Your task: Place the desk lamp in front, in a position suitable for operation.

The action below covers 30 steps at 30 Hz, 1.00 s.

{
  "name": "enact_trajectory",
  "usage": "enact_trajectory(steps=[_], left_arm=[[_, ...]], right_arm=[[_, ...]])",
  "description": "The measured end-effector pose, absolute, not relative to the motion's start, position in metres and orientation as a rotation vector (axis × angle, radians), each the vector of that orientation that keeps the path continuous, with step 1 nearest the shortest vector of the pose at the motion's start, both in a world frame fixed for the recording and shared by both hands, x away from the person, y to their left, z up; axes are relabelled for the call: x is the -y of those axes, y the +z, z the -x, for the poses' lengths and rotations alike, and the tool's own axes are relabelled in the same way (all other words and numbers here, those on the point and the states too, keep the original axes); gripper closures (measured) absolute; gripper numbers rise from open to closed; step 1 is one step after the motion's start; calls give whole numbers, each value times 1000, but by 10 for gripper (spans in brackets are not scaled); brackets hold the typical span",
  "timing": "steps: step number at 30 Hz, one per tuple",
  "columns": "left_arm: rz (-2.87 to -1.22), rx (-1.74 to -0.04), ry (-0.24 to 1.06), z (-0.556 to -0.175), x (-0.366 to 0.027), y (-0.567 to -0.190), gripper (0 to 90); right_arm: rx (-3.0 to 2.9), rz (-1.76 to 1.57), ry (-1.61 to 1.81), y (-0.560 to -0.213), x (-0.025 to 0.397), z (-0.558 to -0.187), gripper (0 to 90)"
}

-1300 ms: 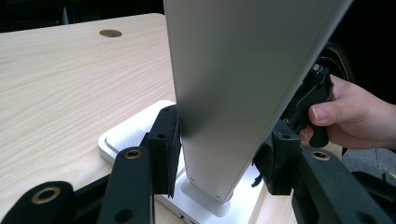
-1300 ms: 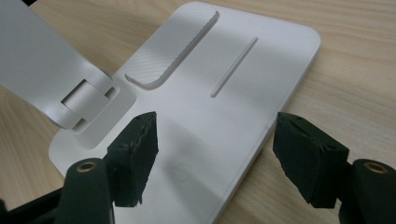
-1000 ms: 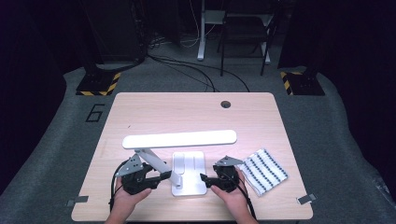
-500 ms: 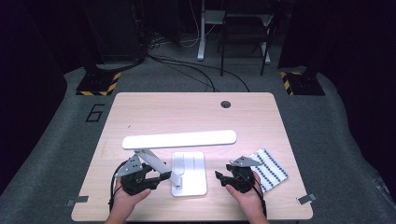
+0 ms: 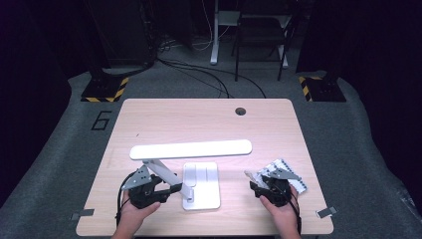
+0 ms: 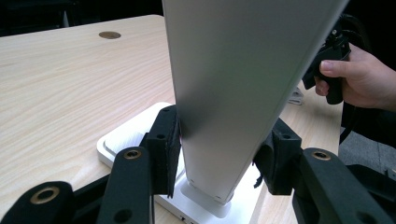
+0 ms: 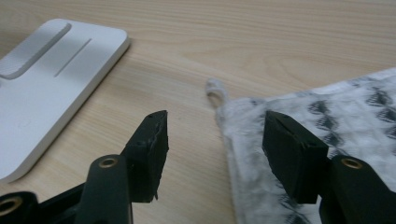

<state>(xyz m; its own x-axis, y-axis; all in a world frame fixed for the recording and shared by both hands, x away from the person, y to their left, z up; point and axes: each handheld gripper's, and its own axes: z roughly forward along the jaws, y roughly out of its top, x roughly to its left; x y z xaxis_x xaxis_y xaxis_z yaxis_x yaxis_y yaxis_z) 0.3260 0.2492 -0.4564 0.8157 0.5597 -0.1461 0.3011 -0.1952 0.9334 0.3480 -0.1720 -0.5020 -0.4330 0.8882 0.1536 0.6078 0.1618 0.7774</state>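
While the left hand-held gripper (image 6: pixel 219 158) clamps the lamp arm (image 6: pixel 238 93), the right hand-held gripper (image 7: pixel 215 140) gapes over the cloth (image 7: pixel 327 121)

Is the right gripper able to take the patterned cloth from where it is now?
Probably yes. The right gripper stands open just over the near corner of the patterned cloth, and nothing lies between them. The lamp base sits off to the side, apart from the cloth.

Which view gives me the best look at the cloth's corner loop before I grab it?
The right gripper view: the cloth lies close up, its white loop clear on the wood between the open right tongs. The high view shows the cloth small, partly under that hand. The left gripper view shows the lamp arm instead.
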Motion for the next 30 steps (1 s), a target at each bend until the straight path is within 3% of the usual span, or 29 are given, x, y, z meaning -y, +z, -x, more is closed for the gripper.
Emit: enact_trajectory(steps=[15,30], left_arm=[[-1780,-662,257,-324,-250,-457,552],[-1781,-658,258,-324,-250,-457,552]], right_arm=[[-2014,-1508,1048,-509,211,-346,367],[-2024,-1535,1021,-519,212,-342,354]])
